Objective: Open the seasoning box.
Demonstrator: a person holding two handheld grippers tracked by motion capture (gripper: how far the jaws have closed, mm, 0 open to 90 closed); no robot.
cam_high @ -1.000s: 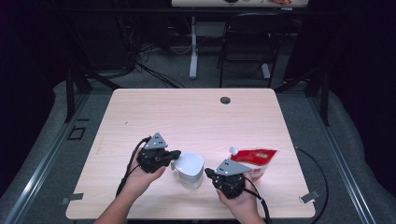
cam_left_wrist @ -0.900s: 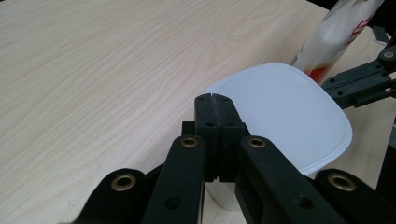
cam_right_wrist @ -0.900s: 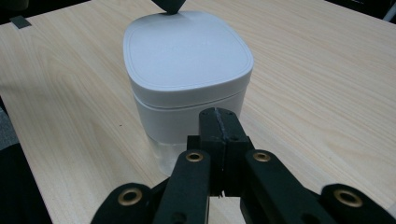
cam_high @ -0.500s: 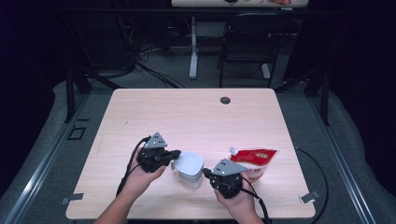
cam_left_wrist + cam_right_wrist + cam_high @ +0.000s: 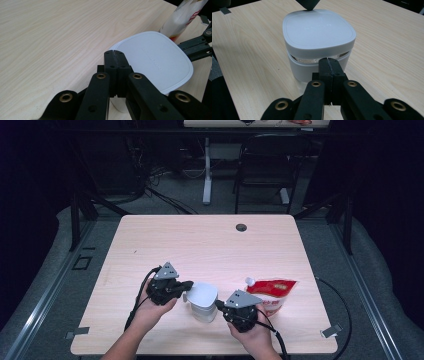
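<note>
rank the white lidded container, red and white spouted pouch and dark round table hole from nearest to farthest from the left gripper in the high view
1. White lidded container, right at the left gripper tips.
2. Red and white spouted pouch, beyond it to the right.
3. Dark round table hole, near the far edge.

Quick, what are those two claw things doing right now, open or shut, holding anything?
Left gripper: fingers shut, holding nothing, tips at the white container.
Right gripper: fingers shut, holding nothing, tips at the container's other side.

The pale wooden worktop (image 5: 210, 245) stands on grey carpet (image 5: 370, 285) in a dim room. At twelve o'clock a white desk leg (image 5: 207, 170); at one o'clock a black chair (image 5: 262, 167), with cables (image 5: 160, 190) trailing at eleven.
</note>
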